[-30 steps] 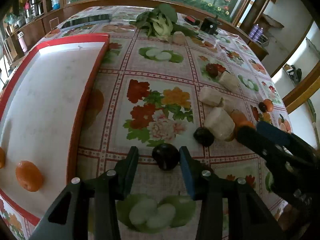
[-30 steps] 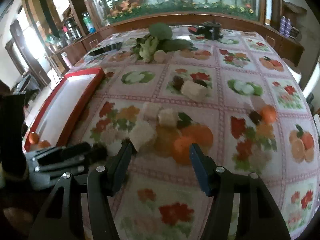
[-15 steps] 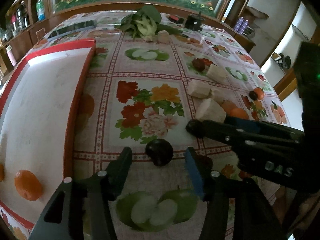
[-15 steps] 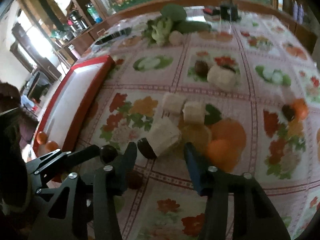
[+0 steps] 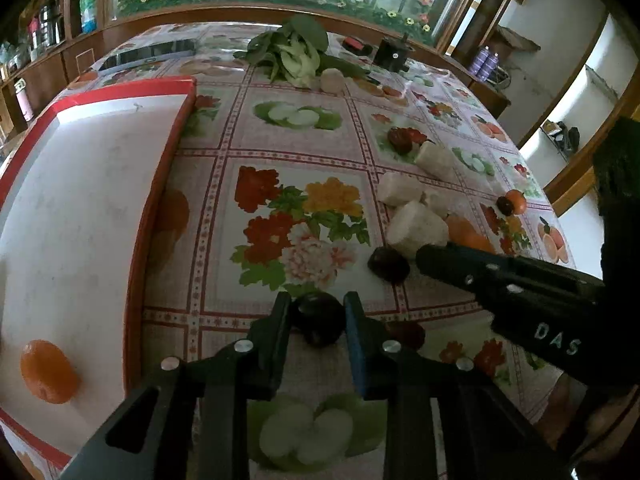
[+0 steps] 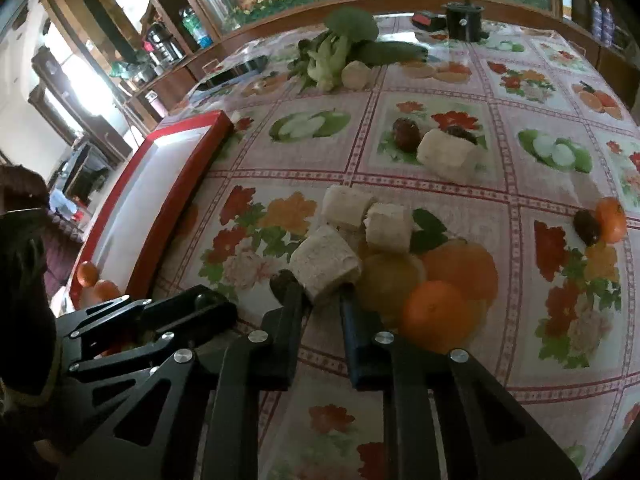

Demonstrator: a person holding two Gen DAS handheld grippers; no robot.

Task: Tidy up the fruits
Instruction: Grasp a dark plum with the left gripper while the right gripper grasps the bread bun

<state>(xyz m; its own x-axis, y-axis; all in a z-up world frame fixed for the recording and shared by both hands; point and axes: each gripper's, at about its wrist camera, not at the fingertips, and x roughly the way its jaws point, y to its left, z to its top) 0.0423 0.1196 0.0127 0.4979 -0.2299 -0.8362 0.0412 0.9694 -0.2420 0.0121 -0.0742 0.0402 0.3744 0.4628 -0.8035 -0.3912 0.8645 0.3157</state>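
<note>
Floral tablecloth (image 5: pixel 280 140): spreads under everything in both views.

Red-rimmed white tray (image 5: pixel 80 200): lies at 9 o'clock in the left wrist view, with its red edge running beside the flower print.

Left gripper (image 5: pixel 318 301): points down at 6 o'clock of its own view and clamps a dark round fruit (image 5: pixel 320 320) between both pads, the jaws having just been closing on it. Fruit low on the cloth, whether touching it or just off it hard to tell, and near the tray's long edge at its 9 o'clock.

Right gripper (image 6: pixel 320 301): sits as narrow as it gets, the jaws having just been closing, and pinches the near corner of a pale chunk (image 6: pixel 326 266). Reaches in from 3 o'clock in the left wrist view.

Leafy greens (image 5: pixel 296 56): lie at 12 o'clock, far across the table.

2 more pale chunks (image 6: pixel 368 216): touch the pinched chunk at its 1 o'clock.

Loose orange (image 6: pixel 434 312): rests on the cloth at 3 o'clock of the right gripper, just beside it.

Tray orange (image 5: pixel 48 372): sits inside the tray at 8 o'clock.

Second dark fruit (image 5: pixel 388 264): lies on the cloth at 1 o'clock of the held fruit, touching the pinched chunk.
</note>
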